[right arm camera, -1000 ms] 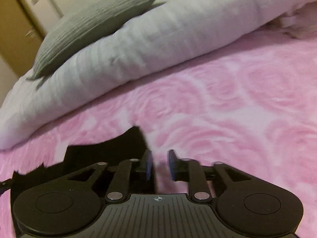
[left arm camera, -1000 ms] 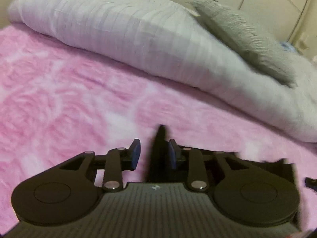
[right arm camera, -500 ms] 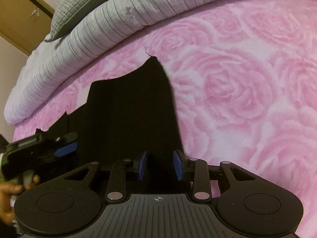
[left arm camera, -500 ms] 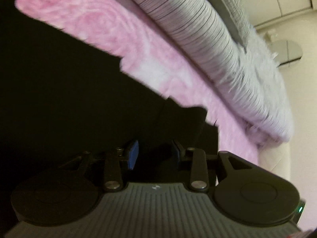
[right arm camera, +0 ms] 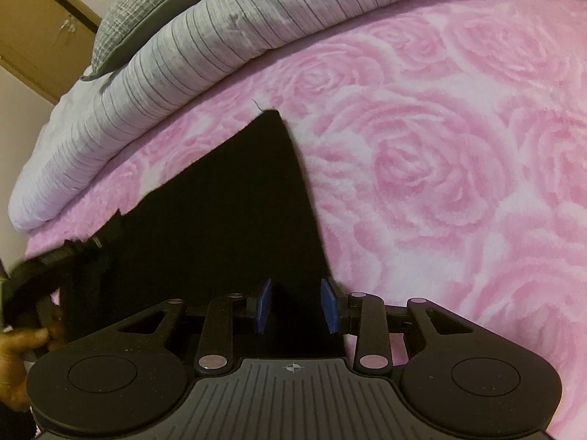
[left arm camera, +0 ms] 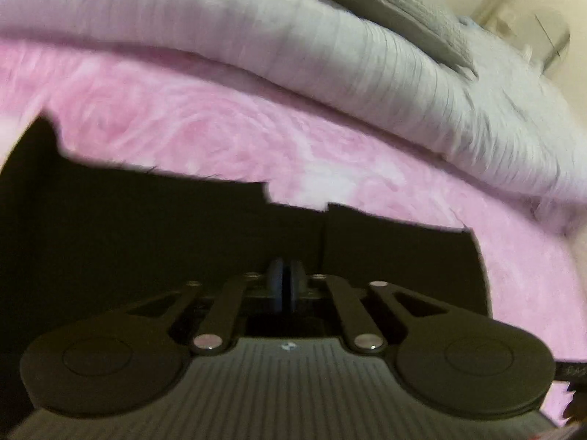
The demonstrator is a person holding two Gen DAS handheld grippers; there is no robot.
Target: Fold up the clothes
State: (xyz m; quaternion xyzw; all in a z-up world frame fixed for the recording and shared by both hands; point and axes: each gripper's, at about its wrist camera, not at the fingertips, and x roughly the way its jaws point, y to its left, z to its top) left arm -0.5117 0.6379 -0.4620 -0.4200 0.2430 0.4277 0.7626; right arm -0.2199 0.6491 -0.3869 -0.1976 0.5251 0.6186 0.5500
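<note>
A black garment (left arm camera: 183, 238) lies spread flat on a pink rose-patterned blanket (left arm camera: 220, 128). My left gripper (left arm camera: 284, 284) sits low over the garment's edge. Its jaws are closing, and the blue pads have come together with only a thin dark strip of the cloth between them. In the right wrist view the same garment (right arm camera: 227, 201) tapers to a far corner. My right gripper (right arm camera: 296, 306) stands open over its near right edge, black cloth under the gap, pads not pressing. The left gripper (right arm camera: 47, 267) shows blurred at the garment's left side, a hand (right arm camera: 18, 344) holding it.
A rolled grey striped duvet (right arm camera: 201, 55) runs along the far side of the blanket (right arm camera: 440, 183), with a grey pillow (right arm camera: 146, 11) on top. Wooden wardrobe doors (right arm camera: 36, 36) stand beyond the bed. The same duvet (left arm camera: 256, 36) and pillow (left arm camera: 385, 11) fill the left view's top.
The left gripper came down onto the garment, widened its jaws, then brought them together. The right gripper tipped down over the garment a second ago and has stayed still since, jaws apart.
</note>
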